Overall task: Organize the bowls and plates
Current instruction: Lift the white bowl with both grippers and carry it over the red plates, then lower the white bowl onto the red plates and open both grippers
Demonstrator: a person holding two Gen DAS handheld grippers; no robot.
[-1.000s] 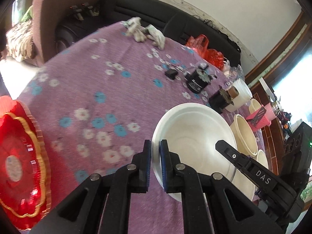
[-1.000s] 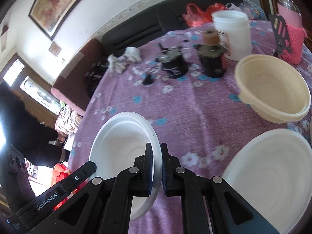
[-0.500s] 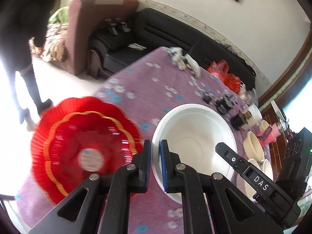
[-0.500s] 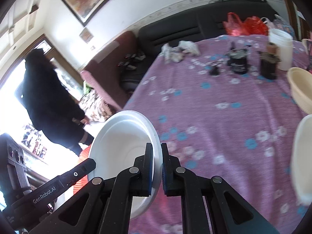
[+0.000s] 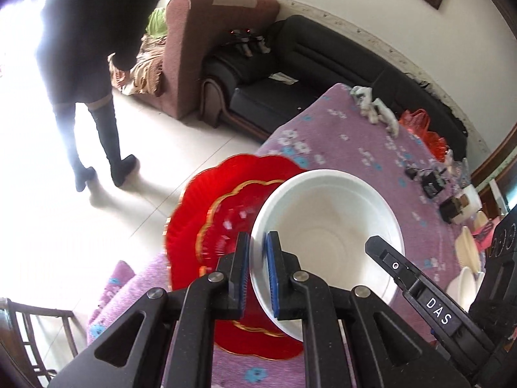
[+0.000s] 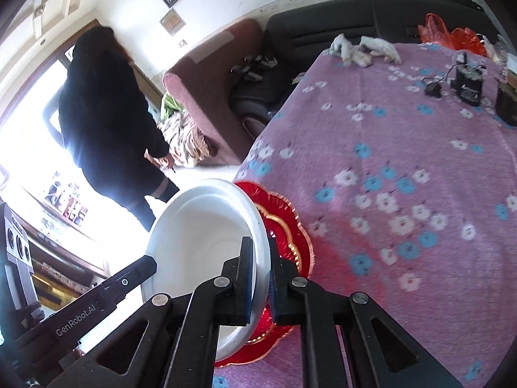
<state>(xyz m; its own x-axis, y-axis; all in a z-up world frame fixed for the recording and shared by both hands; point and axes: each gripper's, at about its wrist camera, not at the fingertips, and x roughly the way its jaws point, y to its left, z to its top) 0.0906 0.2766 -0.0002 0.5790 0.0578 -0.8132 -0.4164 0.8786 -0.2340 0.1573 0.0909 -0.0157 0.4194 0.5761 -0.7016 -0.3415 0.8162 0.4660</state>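
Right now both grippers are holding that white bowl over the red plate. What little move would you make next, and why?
Probably lower it straight down. The left gripper and right gripper each pinch the white bowl's rim, and it hangs tilted above the red plate at the purple tablecloth's corner, so setting it onto the plate looks likely.

On my left feed I read "DAS" on the right gripper's black arm (image 5: 429, 294). On my right feed, "GenRobot.AI" runs along the left gripper's black arm (image 6: 80, 308). Nothing else is legible.
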